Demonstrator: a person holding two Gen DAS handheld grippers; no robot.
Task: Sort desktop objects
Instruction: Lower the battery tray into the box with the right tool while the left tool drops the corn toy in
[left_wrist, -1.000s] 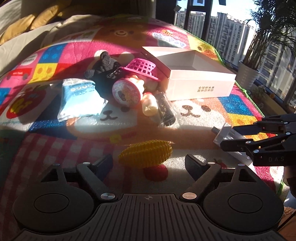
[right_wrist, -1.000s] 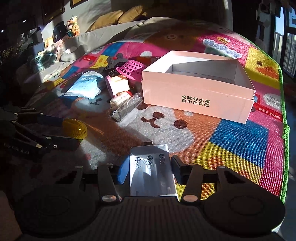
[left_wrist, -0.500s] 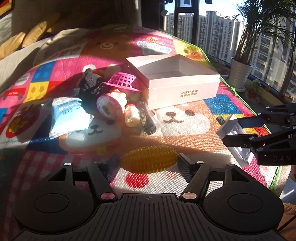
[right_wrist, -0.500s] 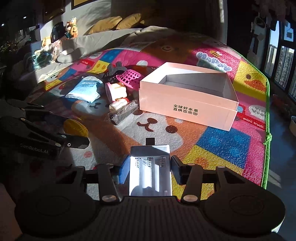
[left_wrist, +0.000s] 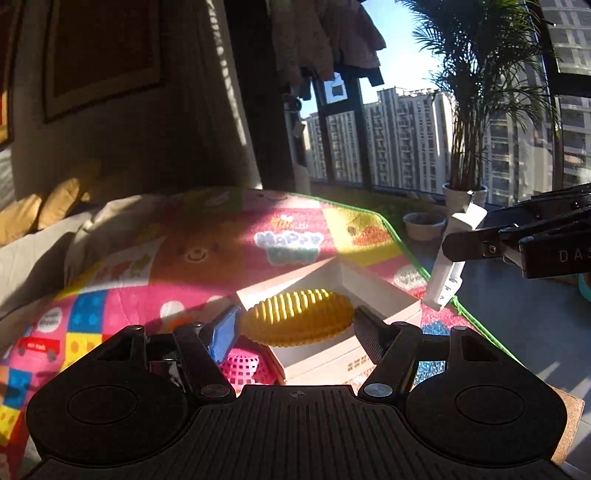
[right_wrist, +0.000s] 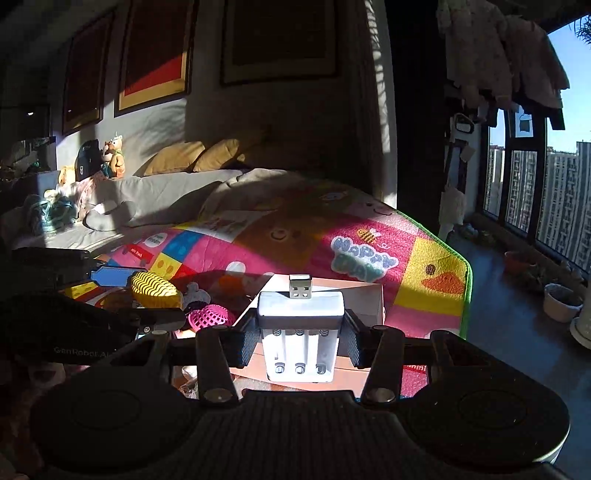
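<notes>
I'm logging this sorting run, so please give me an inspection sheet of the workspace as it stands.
Surface: colourful cartoon play mat, partly sunlit, partly shaded.
Job's things: yellow ribbed toy and white battery charger both held above the mat; open white box on the mat.
Clutter: pink mesh basket beside the box; other items hidden by the grippers.
Grippers: left gripper shut on the yellow ribbed toy; right gripper shut on the white battery charger, USB plug pointing away.
Cables: nothing seen.
Surroundings: sofa with yellow cushions, framed pictures, potted palm, windows facing towers.
</notes>
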